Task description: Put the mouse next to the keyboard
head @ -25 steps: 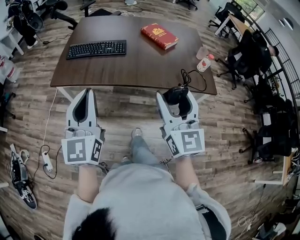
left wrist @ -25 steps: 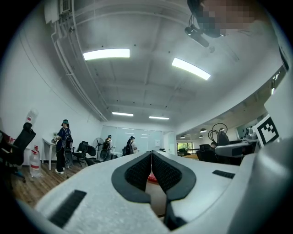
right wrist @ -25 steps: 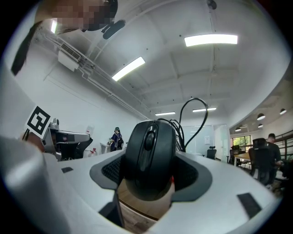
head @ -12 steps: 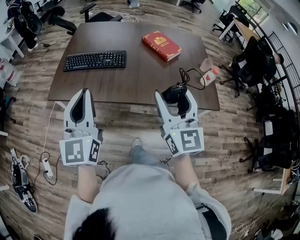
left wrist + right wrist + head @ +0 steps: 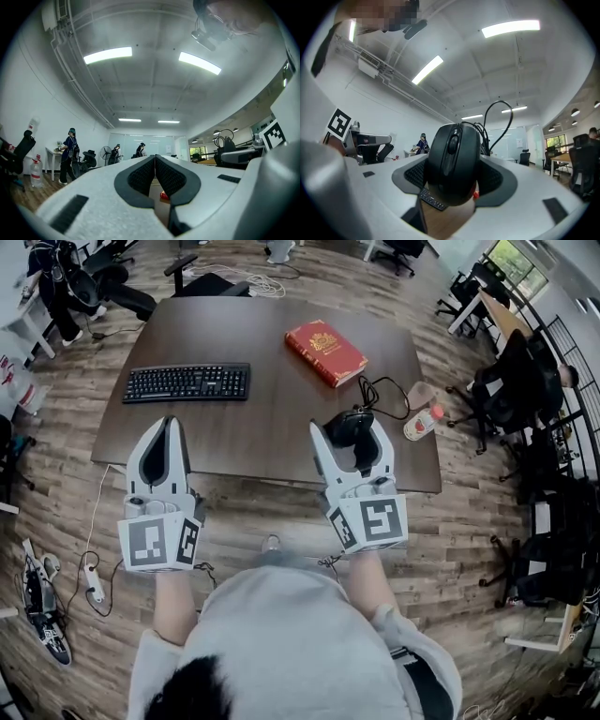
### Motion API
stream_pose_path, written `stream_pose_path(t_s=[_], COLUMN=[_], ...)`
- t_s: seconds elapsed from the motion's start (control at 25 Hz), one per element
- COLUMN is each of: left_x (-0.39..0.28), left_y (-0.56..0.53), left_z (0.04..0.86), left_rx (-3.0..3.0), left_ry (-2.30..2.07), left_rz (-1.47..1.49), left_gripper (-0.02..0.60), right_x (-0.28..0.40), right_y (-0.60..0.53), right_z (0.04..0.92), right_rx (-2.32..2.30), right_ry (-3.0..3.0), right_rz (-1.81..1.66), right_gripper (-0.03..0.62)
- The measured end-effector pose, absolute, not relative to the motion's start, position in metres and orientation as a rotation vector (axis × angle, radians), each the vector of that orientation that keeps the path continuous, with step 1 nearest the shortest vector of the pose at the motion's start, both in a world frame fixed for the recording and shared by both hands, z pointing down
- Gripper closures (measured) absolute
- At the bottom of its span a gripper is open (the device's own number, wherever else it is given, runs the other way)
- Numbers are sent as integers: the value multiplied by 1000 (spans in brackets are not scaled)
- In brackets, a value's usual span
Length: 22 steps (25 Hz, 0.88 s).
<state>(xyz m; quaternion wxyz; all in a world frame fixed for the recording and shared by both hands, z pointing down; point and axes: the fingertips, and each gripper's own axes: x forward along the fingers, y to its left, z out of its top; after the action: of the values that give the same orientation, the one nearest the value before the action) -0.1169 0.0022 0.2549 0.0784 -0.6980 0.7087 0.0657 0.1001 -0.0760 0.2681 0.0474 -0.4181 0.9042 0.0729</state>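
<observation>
A black wired mouse (image 5: 349, 427) sits between the jaws of my right gripper (image 5: 349, 432), which is shut on it above the near right part of the brown table (image 5: 262, 418). In the right gripper view the mouse (image 5: 453, 161) fills the middle, its cable (image 5: 494, 117) looping up behind. The cable (image 5: 382, 397) trails toward the table's right side. The black keyboard (image 5: 186, 382) lies at the table's left. My left gripper (image 5: 169, 442) hovers over the near left edge, shut and empty (image 5: 155, 180).
A red book (image 5: 325, 352) lies at the far right of the table. A plastic bottle (image 5: 421, 423) and a cup (image 5: 419, 394) show off the right edge. Office chairs and desks stand on the right, a power strip (image 5: 94, 563) on the floor at left.
The view has shifted so the table sits closer under both grippers. The right gripper keeps the mouse; both grippers keep their pose relative to me.
</observation>
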Motion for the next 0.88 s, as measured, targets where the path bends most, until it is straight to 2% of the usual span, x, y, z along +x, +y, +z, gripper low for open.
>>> stream_pose_path(t_s=[0.4, 0.88], left_x=[-94, -105], left_y=[-43, -71], left_z=[253, 263], left_rx=[-2053, -2035], left_ry=[2124, 2180], left_rz=[209, 166], left_gripper=[572, 571], right_x=[115, 109], right_y=[-127, -166], right_z=[271, 286], right_rx=[-1224, -1209], right_ry=[2769, 2783], right_rz=[229, 153], right_gripper=[341, 341])
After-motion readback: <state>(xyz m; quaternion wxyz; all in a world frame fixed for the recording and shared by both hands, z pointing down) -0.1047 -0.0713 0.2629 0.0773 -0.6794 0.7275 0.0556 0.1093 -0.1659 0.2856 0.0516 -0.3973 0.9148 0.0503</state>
